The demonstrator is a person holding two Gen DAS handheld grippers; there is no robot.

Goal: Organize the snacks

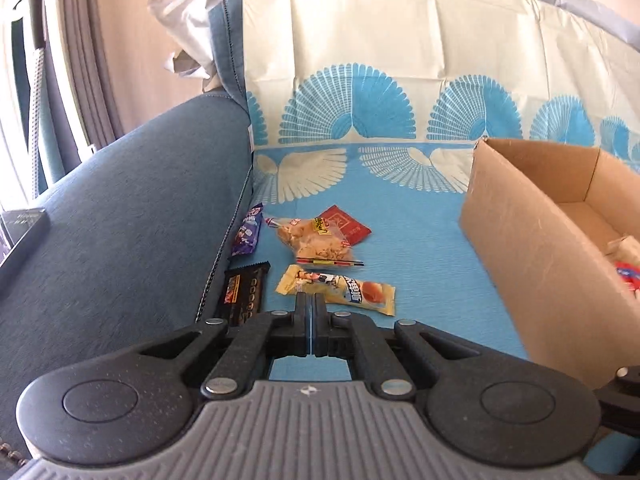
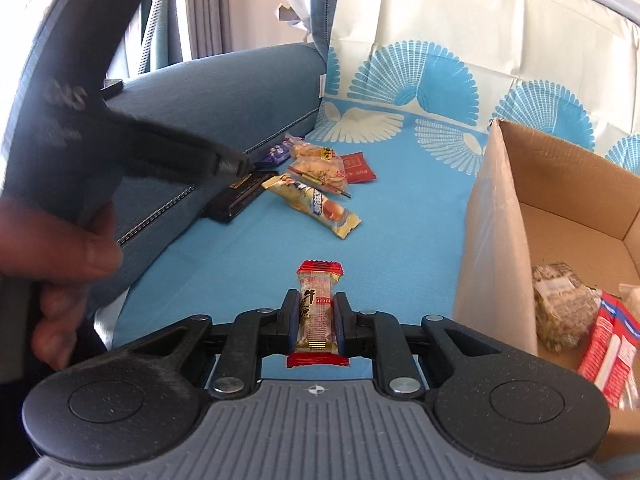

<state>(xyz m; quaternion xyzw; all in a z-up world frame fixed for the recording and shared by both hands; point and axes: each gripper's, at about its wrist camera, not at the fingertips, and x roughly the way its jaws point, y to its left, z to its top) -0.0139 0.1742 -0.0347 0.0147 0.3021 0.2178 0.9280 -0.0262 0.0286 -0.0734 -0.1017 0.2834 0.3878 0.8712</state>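
My right gripper [image 2: 317, 305] is shut on a small candy with red ends [image 2: 316, 312], held above the blue sofa cover beside the cardboard box [image 2: 496, 216]. My left gripper [image 1: 310, 300] is shut and empty, just above the near edge of a yellow snack bar [image 1: 340, 289]; it also shows in the right wrist view [image 2: 240, 166]. A clear bag of biscuits [image 1: 316, 240], a red packet [image 1: 348, 222], a purple packet [image 1: 249, 236] and a black bar [image 1: 244, 294] lie near the armrest. The box holds several snacks [image 2: 560, 304].
The blue sofa armrest [image 1: 132, 208] rises on the left. The cardboard box [image 1: 532, 240] stands on the right of the seat. A patterned blue and cream cover [image 1: 400, 200] lies over the seat and backrest. A dark object [image 1: 24, 228] sits on the armrest.
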